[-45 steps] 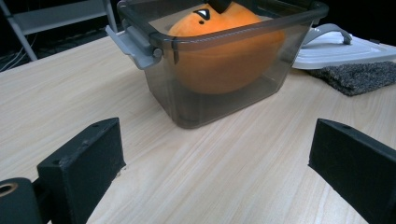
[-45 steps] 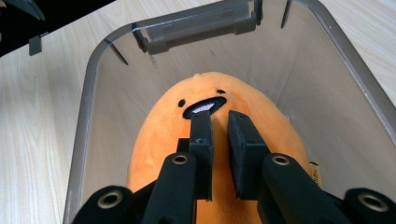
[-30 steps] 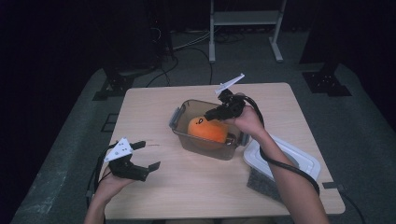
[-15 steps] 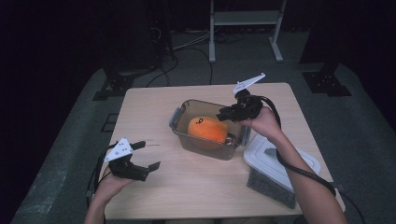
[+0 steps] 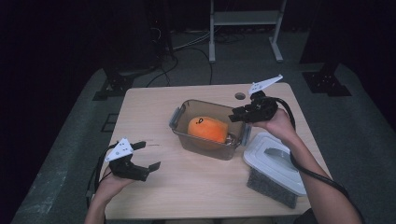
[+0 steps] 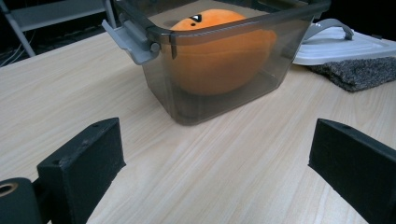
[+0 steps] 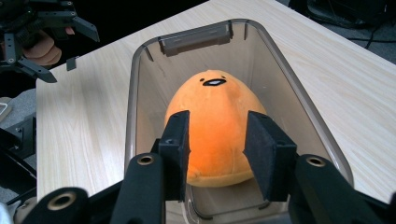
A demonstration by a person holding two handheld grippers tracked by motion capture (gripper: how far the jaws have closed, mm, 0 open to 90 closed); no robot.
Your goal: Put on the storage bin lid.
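A clear grey tub point(image 5: 181, 122) stands mid-table with an orange egg-shaped plush point(image 5: 208, 129) lying inside it. My right gripper point(image 5: 237, 115) hovers over the tub's right end. In the right gripper view its jaws point(image 7: 217, 144) stand partly open just above the tub's near rim point(image 7: 135, 116), with the plush point(image 7: 215, 107) beyond and below them, untouched. My left gripper point(image 5: 144, 156) rests open near the table's front left. In the left gripper view its wide-open gripper point(image 6: 217, 158) faces the tub point(image 6: 224, 98) and plush point(image 6: 219, 56) across bare wood.
The tub's white lid point(image 5: 275, 161) lies on a dark grey pad point(image 5: 268, 185) at the front right, also seen as the lid point(image 6: 336, 44) and pad point(image 6: 359, 72) in the left gripper view. The tub has grey latches point(image 6: 135, 39). A metal stand point(image 5: 243, 18) sits beyond the table.
My right gripper has drawn back to the right, from over the plush toward the tub's right end. The plush stays in the tub. My left gripper has not moved.
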